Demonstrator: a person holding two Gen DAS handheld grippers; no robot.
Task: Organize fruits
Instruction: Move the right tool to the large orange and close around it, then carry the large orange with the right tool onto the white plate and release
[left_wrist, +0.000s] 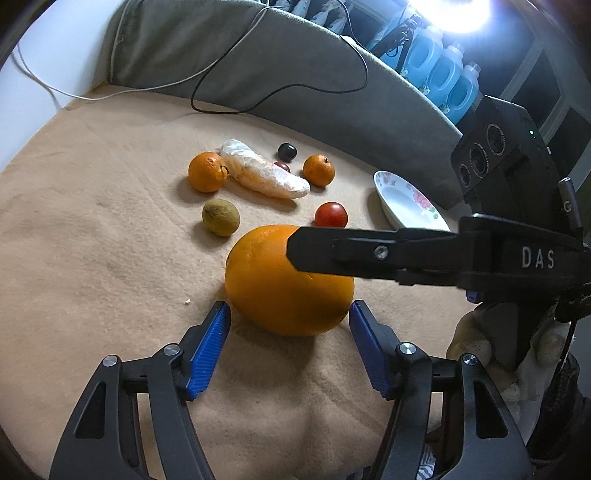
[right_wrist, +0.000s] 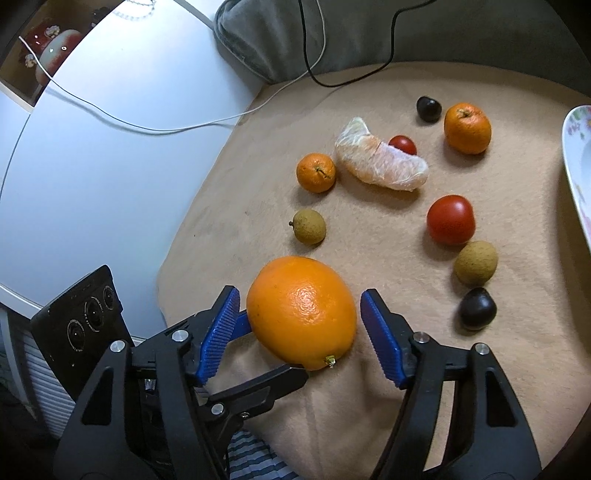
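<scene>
The left tool (left_wrist: 290, 317) is spread around the big orange (left_wrist: 288, 284), its blue pads beside the fruit but not clearly pressing it. The orange rests on the tan blanket (left_wrist: 92, 240), near its front edge. The right tool (right_wrist: 299, 304) straddles the same orange (right_wrist: 301, 312), also spread. Farther right lie a red tomato (right_wrist: 450, 219), a longan (right_wrist: 475, 267) and the floral plate (right_wrist: 576, 147).

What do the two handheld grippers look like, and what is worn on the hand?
Both the left gripper and right gripper are black plastic linkages with silver pivot screws and ribbed blue pads. The right one carries white "DAS" lettering and a three-lens module. A pale fuzzy glove covers the hand.
</scene>
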